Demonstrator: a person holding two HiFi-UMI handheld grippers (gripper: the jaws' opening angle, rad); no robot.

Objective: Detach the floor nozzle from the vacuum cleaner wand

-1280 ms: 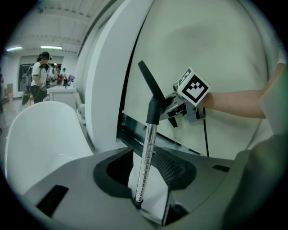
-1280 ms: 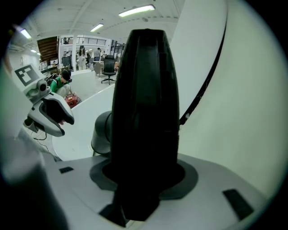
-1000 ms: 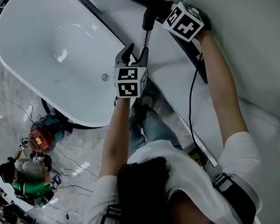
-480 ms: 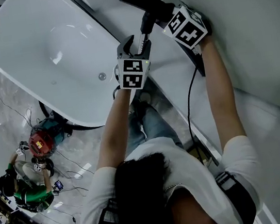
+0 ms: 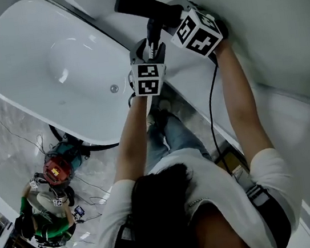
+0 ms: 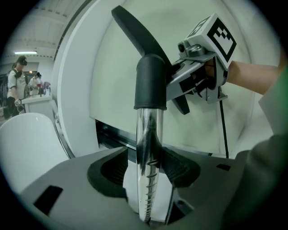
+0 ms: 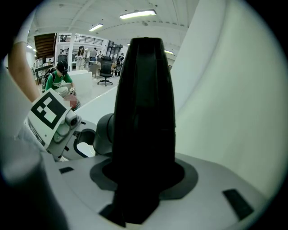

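at the far left of the head view a person in a green top [image 5: 42,221] crouches on the glossy floor beside a red round object [image 5: 55,170], with thin cables [image 5: 6,131] trailing near them. right of them lies a white oval bathtub [image 5: 47,61]. just past the tub's rim the left gripper [image 5: 148,45] points up at the chrome wand [image 5: 153,34]. in the left gripper view the wand [image 6: 147,134] runs up between the two jaws of the left gripper [image 6: 145,170]. these jaws have just been opening and stand apart, with a clear gap on the left side of the tube, so they hold nothing. the wand ends in a black collar [image 6: 150,83], and from it the floor nozzle [image 6: 135,29] slants up and to the left; it is not yet detached. in the head view the floor nozzle [image 5: 137,4] lies dark against the white surface at the top. further right the right gripper [image 5: 168,16] is clamped on the floor nozzle [image 7: 144,112], which fills the space between the jaws of the right gripper [image 7: 144,179] in its own view. a black cable [image 5: 213,106] hangs along the right forearm, and a white curved panel [image 5: 279,27] fills the right side.
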